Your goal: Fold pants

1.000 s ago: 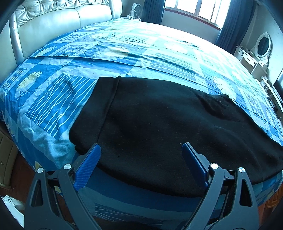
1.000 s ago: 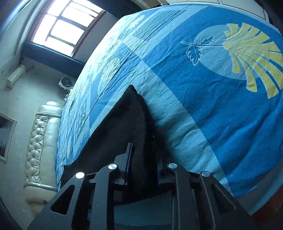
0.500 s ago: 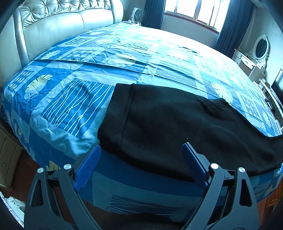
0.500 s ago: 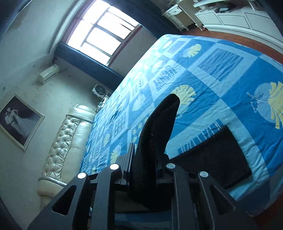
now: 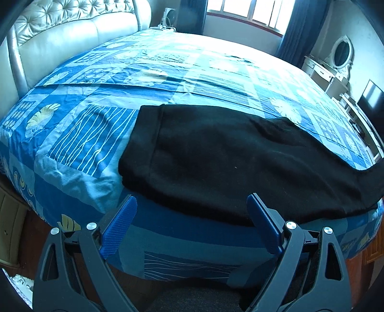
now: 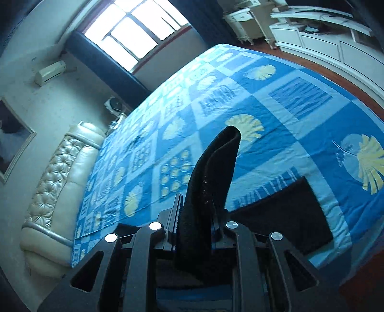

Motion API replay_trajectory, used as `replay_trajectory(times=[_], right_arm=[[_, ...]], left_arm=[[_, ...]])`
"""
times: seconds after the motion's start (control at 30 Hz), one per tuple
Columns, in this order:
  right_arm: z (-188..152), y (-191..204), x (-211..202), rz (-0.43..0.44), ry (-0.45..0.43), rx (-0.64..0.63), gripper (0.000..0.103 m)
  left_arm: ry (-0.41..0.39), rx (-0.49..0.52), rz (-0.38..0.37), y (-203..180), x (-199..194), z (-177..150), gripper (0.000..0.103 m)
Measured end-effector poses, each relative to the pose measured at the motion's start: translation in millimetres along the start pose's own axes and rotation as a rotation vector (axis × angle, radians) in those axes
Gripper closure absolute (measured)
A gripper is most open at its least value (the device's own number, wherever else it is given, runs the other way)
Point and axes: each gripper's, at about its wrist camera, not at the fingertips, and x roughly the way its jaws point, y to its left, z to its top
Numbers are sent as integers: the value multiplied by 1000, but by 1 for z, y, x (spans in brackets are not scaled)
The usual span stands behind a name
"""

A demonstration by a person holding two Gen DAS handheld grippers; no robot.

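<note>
Black pants (image 5: pixel 216 158) lie along the near edge of the blue patterned bed (image 5: pixel 168 67), waistband to the left. My left gripper (image 5: pixel 192 211) is open and empty, hovering just off the bed's edge in front of the pants. My right gripper (image 6: pixel 195 213) is shut on the pants' leg end (image 6: pixel 211 172), which stands up between the fingers, lifted above the bed (image 6: pixel 288 100). More black fabric (image 6: pixel 283 213) lies on the bed below to the right.
A cream tufted headboard (image 5: pixel 60 36) is at the left. A window (image 5: pixel 242 12), a white dresser with an oval mirror (image 5: pixel 336 60) and white cabinets (image 6: pixel 324 38) line the far walls. Wood floor (image 6: pixel 336 76) surrounds the bed.
My right gripper has lifted the leg end up off the bed. My left gripper has backed away from the pants toward the bed's edge, still open.
</note>
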Motion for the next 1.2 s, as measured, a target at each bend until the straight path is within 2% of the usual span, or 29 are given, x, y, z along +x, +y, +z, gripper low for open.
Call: replay_trajectory(times=[0.2,0.37,0.43,0.5,0.53,0.57,0.7,0.8,0.93,0.97,1.0,1.1,1.2], right_arm=[[-8,-85,15,-115,44,107,84],[-21,-132,33,-119,148,154,79],[-22,-148,29,-108,144,174,72],[-23,-168,23,-86,134,215,49],[-23,-178,20,-86,132,229,47],[-23,-186,20,-62,140,243,47],[-30,-201,31,163,223,284,46],[-33,-189,45,241,254,243,44],[-32,-176,60,265,233,247,48],[-33,-172,63,256,237,240,58],[-32,-166,68,236,249,229,75],[-33,-145,75,176,247,203,82],[-26,-125,66,198,192,209,82]], left_arm=[[2,-1,15,-4,6,-4,10],[39,-39,44,-6,16,-7,10],[51,-52,53,-8,19,-5,10],[49,-51,61,-11,20,-2,10],[44,-46,67,-13,19,0,10],[40,-42,71,-14,19,2,10],[28,-35,86,-20,19,10,10],[36,-40,92,-23,23,12,10],[58,-36,94,-29,29,11,10],[60,-30,93,-31,29,11,10],[59,-24,92,-31,29,11,10],[56,-12,92,-31,28,9,10],[52,-17,90,-25,24,7,10]])
